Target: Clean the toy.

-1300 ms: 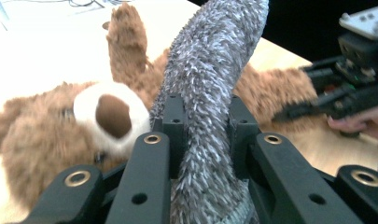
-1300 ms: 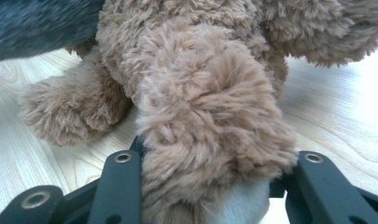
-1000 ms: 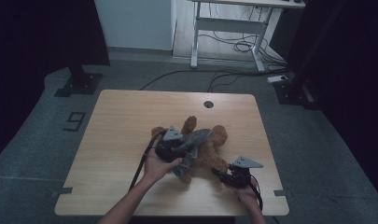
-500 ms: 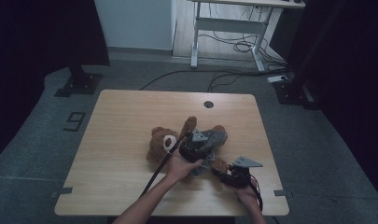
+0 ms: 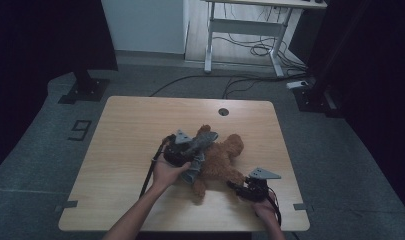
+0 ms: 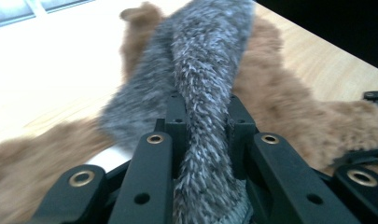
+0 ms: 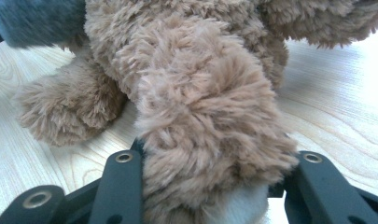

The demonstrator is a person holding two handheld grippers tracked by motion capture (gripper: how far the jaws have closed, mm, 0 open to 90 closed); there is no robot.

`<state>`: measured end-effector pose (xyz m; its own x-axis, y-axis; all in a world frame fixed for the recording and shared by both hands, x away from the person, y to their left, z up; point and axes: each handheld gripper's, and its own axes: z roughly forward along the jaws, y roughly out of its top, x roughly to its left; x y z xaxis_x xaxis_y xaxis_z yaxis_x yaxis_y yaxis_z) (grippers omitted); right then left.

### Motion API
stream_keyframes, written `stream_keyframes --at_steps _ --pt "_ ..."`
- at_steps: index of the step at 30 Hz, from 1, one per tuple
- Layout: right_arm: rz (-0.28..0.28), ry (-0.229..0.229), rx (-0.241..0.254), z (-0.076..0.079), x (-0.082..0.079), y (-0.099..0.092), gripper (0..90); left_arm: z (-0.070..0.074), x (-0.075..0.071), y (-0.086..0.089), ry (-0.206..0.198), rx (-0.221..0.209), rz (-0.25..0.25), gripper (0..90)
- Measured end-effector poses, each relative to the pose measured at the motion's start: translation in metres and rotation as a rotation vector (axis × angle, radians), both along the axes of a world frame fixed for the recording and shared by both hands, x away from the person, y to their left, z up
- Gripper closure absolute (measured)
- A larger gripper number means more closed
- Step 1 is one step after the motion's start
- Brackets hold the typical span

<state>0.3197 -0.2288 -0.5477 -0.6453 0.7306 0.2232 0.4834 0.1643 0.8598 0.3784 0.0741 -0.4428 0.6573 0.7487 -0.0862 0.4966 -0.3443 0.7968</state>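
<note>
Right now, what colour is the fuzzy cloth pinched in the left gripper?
Grey fuzzy cloth, clearest in the left gripper view.

A brown plush bear point(image 5: 221, 161) lies sprawled on the table, between the two grippers, limbs spread. One fluffy leg point(image 7: 210, 140) sits pinched in the right gripper point(image 5: 238, 189). A grey furry cloth point(image 6: 200, 93) is draped across the bear's body, a fold of it clamped in the left gripper point(image 5: 194, 148).
</note>
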Motion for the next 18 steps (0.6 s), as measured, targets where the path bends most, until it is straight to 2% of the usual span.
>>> stream_keyframes --at_steps 4,11,14,18 --pt "0.001 0.0 0.001 -0.001 0.001 0.002 55.4 0.0 0.002 0.023 0.017 -0.042 0.011 75.4" --pt "-0.001 0.002 -0.005 0.0 0.0 0.002 55.4 0.012 -0.003 0.037 -0.016 -0.052 0.039 75.4" --pt "-0.003 0.004 -0.005 -0.001 0.001 0.002 55.4 0.016 -0.005 0.029 -0.023 -0.056 0.01 75.4" --pt "-0.005 0.011 -0.002 -0.001 0.001 0.002 55.4 0.021 -0.006 0.001 -0.034 -0.053 -0.048 75.4"
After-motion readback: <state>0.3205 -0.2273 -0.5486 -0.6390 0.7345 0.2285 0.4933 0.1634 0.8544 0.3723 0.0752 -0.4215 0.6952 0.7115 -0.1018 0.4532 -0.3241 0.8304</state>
